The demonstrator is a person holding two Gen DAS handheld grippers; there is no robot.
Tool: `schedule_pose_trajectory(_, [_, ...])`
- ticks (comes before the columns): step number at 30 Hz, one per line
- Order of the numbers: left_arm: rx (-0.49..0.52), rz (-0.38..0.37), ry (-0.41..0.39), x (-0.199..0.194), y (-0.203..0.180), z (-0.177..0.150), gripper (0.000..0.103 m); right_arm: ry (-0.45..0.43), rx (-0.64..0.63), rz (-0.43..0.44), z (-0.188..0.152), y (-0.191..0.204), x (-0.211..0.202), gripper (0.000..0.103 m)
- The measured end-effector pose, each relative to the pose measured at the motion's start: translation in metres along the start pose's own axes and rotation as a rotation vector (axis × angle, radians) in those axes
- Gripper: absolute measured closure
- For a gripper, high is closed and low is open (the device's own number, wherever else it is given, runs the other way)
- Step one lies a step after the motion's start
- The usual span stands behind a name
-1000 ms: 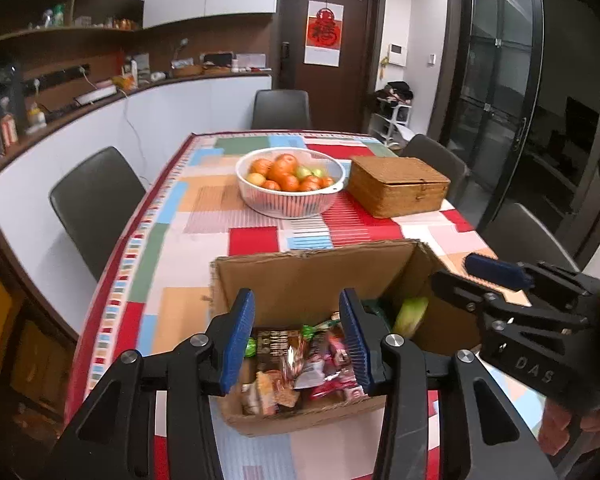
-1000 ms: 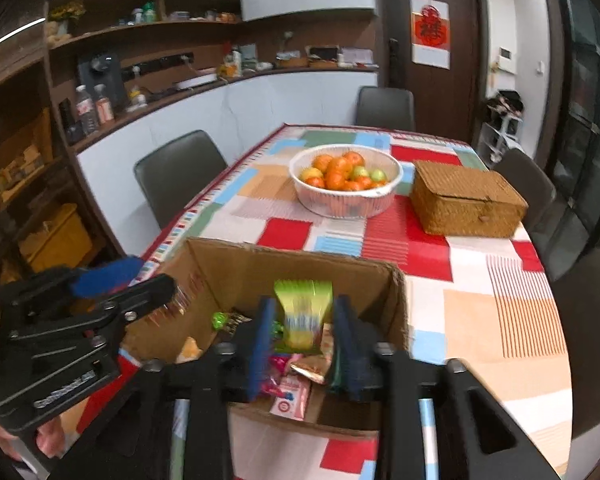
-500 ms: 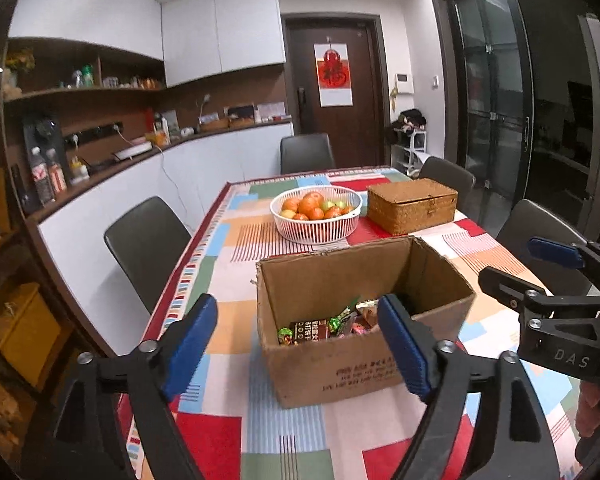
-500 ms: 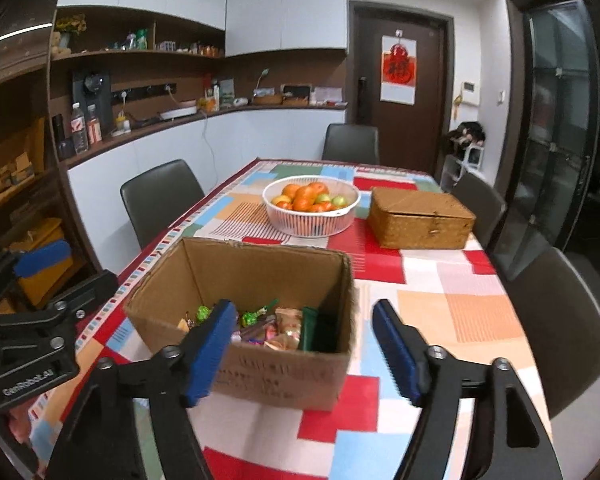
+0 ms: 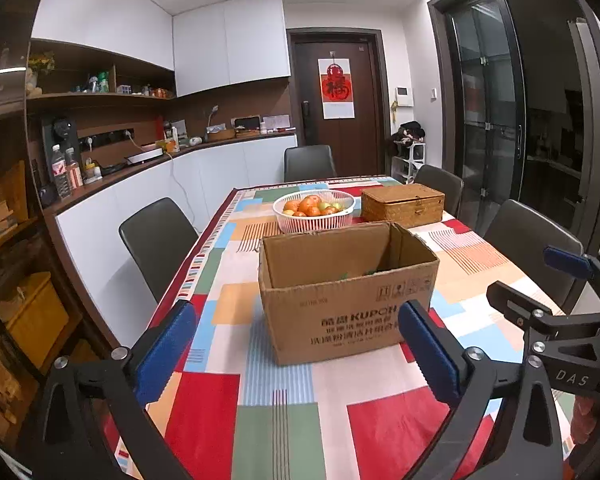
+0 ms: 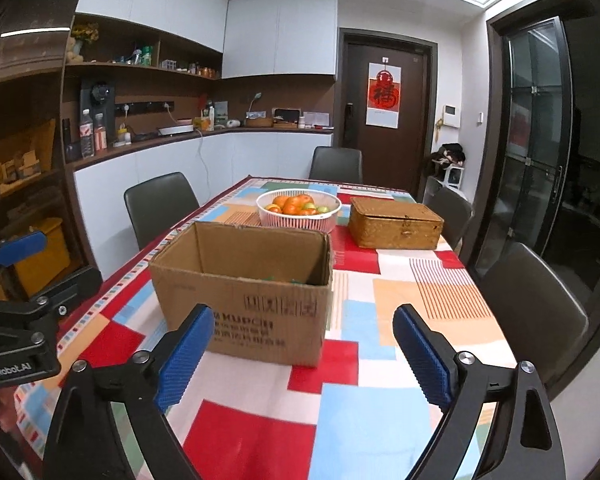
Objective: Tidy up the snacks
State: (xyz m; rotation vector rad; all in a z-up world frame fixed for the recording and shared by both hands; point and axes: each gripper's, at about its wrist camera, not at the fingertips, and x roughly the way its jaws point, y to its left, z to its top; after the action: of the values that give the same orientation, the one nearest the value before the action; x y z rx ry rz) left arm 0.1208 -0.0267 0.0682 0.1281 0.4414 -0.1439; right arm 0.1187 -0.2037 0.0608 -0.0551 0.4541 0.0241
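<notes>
Left wrist view: the left gripper (image 5: 298, 352) spreads wide, holding nothing, low in the frame. A cardboard box (image 5: 348, 292) sits mid-frame on the patchwork surface (image 5: 284, 412); only green snack tips show.

Right wrist view: the right gripper (image 6: 304, 354) is equally wide and empty. The box stands centre-left, a fruit basket (image 6: 299, 208) behind it.
</notes>
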Motion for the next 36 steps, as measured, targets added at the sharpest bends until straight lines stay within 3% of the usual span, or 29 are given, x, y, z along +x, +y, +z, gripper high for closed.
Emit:
schedule_pose_trajectory(17, [0.017, 0.006, -0.043, -0.031, -0.009, -0.021, 0.0, -0.008, 0.054, 0.002, -0.029, -0.008, -0.033, 0.011])
schedule_pose_trajectory(36, [-0.014, -0.019, -0.039, -0.039, -0.008, -0.037, 0.0, 0.005, 0.055, 0.011, -0.045, -0.004, -0.038, 0.011])
